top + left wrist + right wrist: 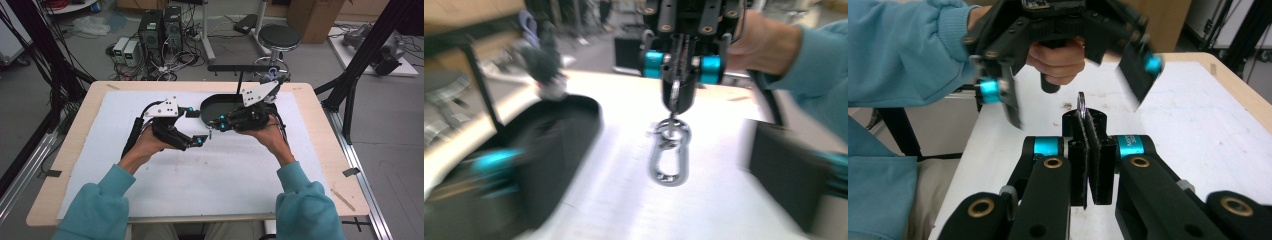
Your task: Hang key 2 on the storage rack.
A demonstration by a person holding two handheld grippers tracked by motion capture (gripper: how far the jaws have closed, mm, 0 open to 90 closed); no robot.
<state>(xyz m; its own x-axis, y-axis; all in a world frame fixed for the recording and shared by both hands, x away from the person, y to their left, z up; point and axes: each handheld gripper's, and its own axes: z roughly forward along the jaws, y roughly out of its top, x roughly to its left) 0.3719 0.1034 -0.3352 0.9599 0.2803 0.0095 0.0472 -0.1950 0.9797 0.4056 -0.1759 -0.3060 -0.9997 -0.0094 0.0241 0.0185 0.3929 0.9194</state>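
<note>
A silver carabiner (669, 161) hangs from a small metal ring (1081, 103) above the white mat. My right gripper (216, 125) is shut on that ring, its two pads pressed together with the ring's edge sticking out between them. My left gripper (195, 126) faces it from the left with its jaws spread wide, one on each side of the carabiner and touching nothing. In the left gripper view the carabiner dangles below the right gripper's fingertips (678, 100).
A black shallow pan (220, 102) sits on the white mat (210, 170) just behind the grippers. The wooden table edge (320, 130) runs at the right. A stool, computers and cables stand on the floor beyond the table.
</note>
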